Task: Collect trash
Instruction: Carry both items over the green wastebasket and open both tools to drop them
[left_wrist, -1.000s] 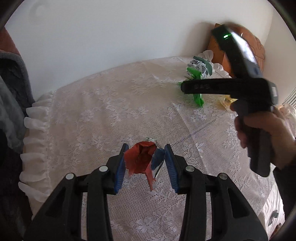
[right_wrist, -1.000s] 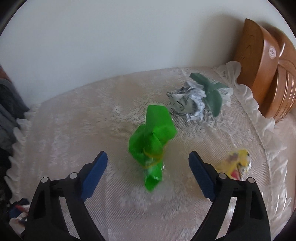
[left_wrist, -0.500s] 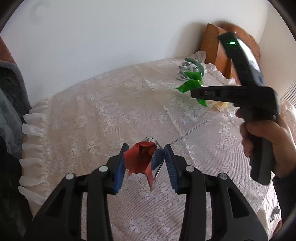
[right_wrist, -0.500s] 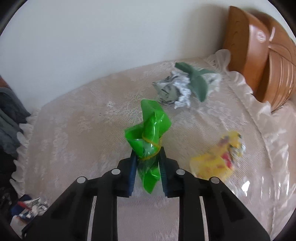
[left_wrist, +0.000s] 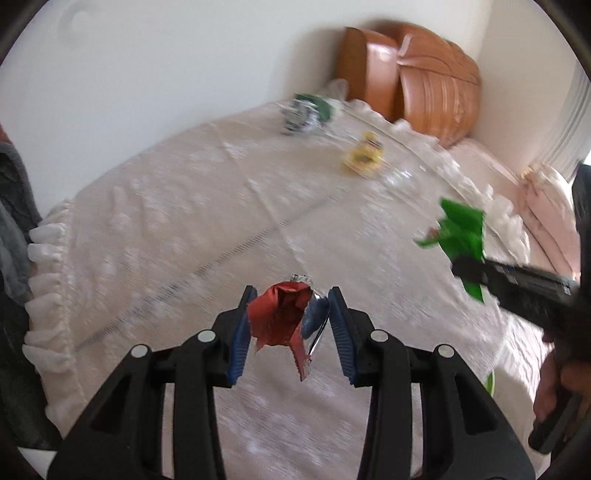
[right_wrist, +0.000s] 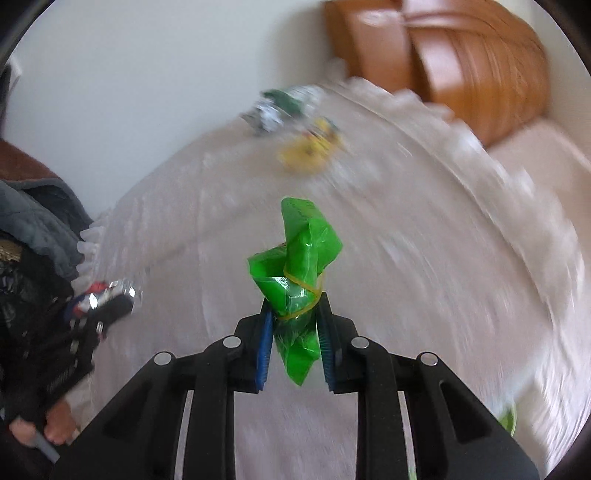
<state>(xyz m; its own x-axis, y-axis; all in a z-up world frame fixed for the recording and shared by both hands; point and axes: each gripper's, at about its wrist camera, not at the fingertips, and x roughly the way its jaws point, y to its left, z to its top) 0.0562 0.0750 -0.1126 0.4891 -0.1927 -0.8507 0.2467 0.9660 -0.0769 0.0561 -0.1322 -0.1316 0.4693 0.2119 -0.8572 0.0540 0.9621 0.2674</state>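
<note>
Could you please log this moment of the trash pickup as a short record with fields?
surface: table under a white lace cloth
left claw: shut on the red foil wrapper
right claw: shut on the green wrapper, lifted off the cloth
left on the cloth: yellow wrapper; crumpled grey and green wrapper
background: brown wooden piece in the corner
image quality: motion blur in both views
</note>
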